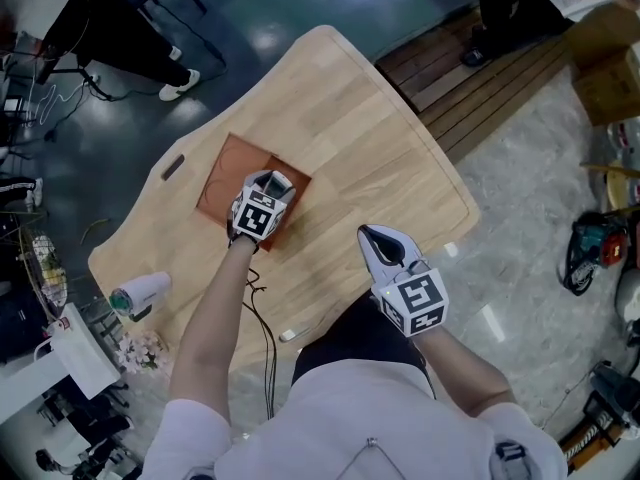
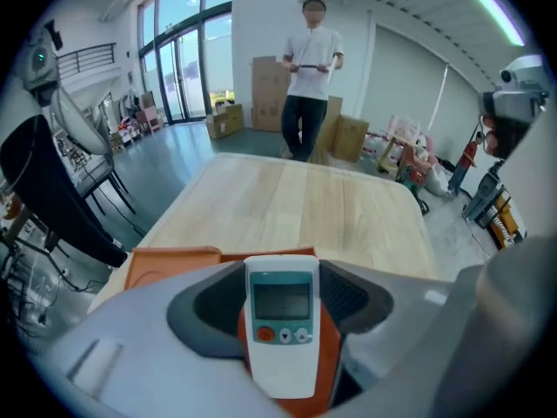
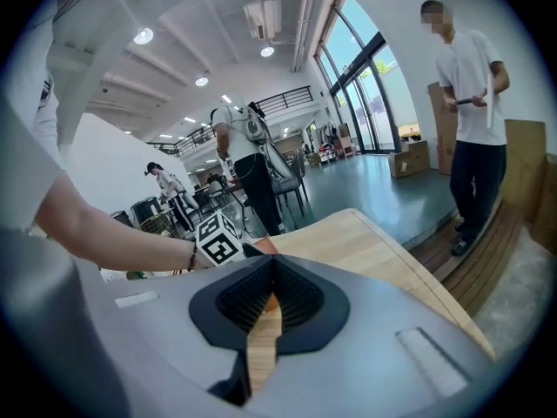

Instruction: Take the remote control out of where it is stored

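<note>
A white remote control (image 2: 280,320) with a small screen and a red button sits between the jaws of my left gripper (image 2: 280,299), which is shut on it. An orange-brown piece shows just under the remote. In the head view my left gripper (image 1: 270,186) is over the near right part of the flat orange-brown tray (image 1: 225,173) on the wooden table (image 1: 350,108). My right gripper (image 1: 372,240) is over the table's near edge, apart from the tray; its pads (image 3: 300,296) meet with nothing between them.
A white bottle-like object (image 1: 140,293) lies at the table's near left corner, a dark slot (image 1: 173,166) on its left side. A black cable (image 1: 262,318) hangs under my left arm. A person (image 2: 309,77) stands beyond the far end, by a wooden platform (image 1: 480,78).
</note>
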